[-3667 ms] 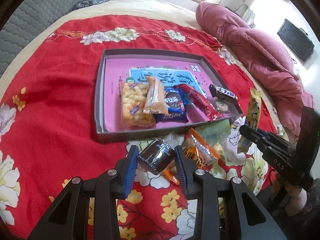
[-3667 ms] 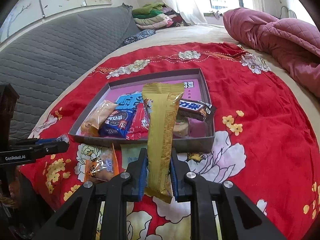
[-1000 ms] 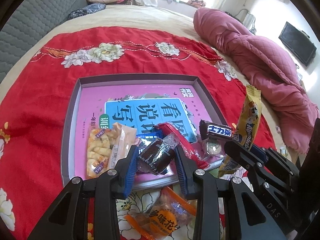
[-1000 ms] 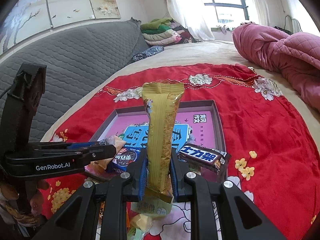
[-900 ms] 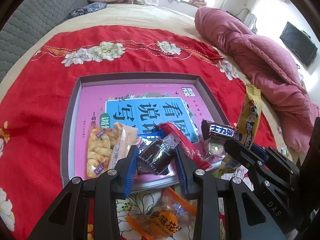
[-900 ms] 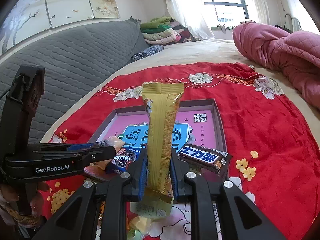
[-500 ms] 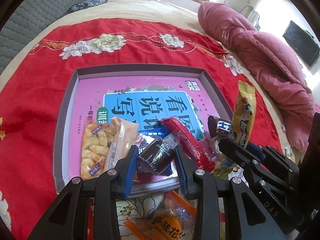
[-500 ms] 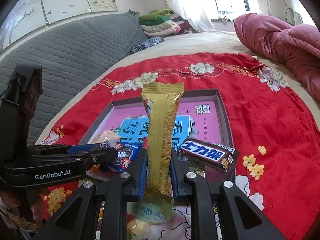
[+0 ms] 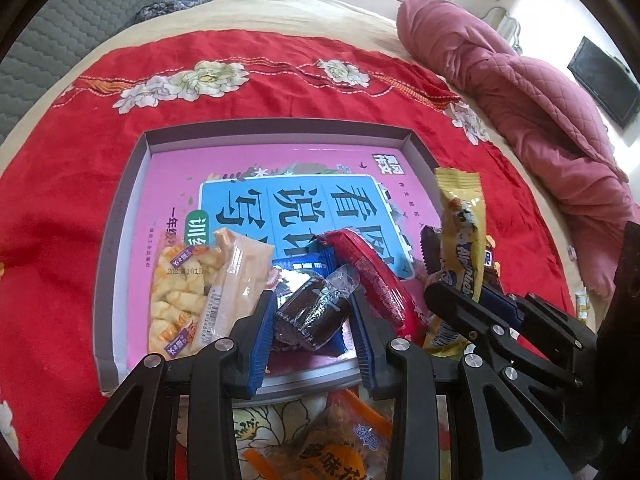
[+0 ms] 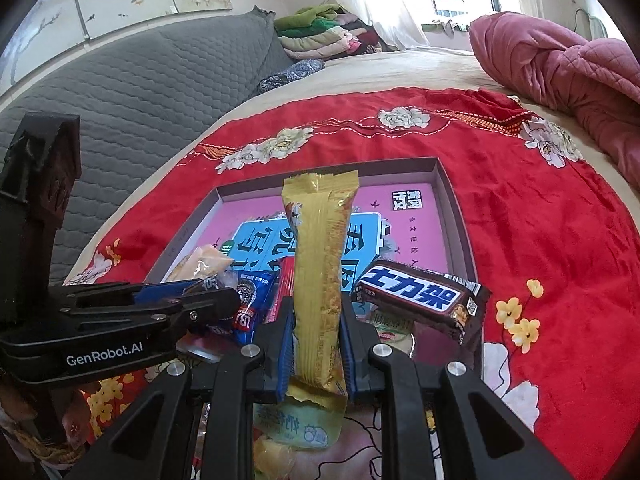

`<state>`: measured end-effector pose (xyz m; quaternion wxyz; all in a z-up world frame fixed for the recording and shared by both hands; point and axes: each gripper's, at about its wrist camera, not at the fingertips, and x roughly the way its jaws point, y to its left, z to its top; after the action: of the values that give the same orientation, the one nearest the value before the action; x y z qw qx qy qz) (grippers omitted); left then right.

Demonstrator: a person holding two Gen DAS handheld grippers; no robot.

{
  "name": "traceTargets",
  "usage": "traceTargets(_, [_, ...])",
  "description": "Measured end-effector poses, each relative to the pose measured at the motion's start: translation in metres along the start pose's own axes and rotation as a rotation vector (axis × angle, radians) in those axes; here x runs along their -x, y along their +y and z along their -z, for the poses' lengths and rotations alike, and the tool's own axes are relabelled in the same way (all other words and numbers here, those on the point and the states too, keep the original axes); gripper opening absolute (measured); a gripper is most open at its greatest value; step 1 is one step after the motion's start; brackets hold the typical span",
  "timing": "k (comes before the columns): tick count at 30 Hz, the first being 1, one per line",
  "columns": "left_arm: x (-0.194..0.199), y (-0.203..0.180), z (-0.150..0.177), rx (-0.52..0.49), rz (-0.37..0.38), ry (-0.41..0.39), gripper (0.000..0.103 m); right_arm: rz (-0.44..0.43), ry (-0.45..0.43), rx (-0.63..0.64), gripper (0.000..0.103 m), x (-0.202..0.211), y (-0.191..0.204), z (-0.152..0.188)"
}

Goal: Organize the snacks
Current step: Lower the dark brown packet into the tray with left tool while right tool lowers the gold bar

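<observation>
Placing step, by the look of it: left hand-held gripper (image 9: pixel 313 322), low centre of its view, is clamped on a dark wrapped cake (image 9: pixel 310 312) over the tray (image 9: pixel 120 216)'s near edge. Right hand-held gripper (image 10: pixel 314 344) pinches an upright gold snack bar (image 10: pixel 320 280), low centre. Next move likely calls for lowering each into bare tray floor, then releasing.

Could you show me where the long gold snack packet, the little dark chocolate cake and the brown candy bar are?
gold snack packet (image 10: pixel 320 280), right wrist view, middle of the wrapper above the fingers.
dark chocolate cake (image 9: pixel 310 312), left wrist view, middle of its clear wrapper.
brown candy bar (image 10: pixel 416 300), right wrist view, on the white lettering.
</observation>
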<state>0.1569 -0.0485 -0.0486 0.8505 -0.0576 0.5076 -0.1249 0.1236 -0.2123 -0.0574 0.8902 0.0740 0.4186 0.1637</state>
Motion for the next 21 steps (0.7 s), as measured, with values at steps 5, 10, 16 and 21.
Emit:
traceTargets(5, [-0.0001,0.0,-0.0001,-0.003,-0.003,-0.002,0.038,0.001,0.005,-0.001,0.021,-0.0034,-0.0005,-0.0005])
traceTargets(10, [-0.0003,-0.0001,-0.0005,-0.004,-0.003,0.001,0.038,0.0,0.009,-0.015,0.021,-0.006,-0.0024,0.0003])
traceTargets(16, [-0.0009,-0.0003,-0.0005,-0.003,-0.002,0.003,0.038,0.006,0.007,-0.017,0.021,-0.0063,-0.0029,0.0009])
traceTargets(21, [-0.002,-0.0009,-0.0006,-0.004,-0.004,0.001,0.038,0.008,0.004,-0.021,0.021,-0.0061,-0.0036,0.001])
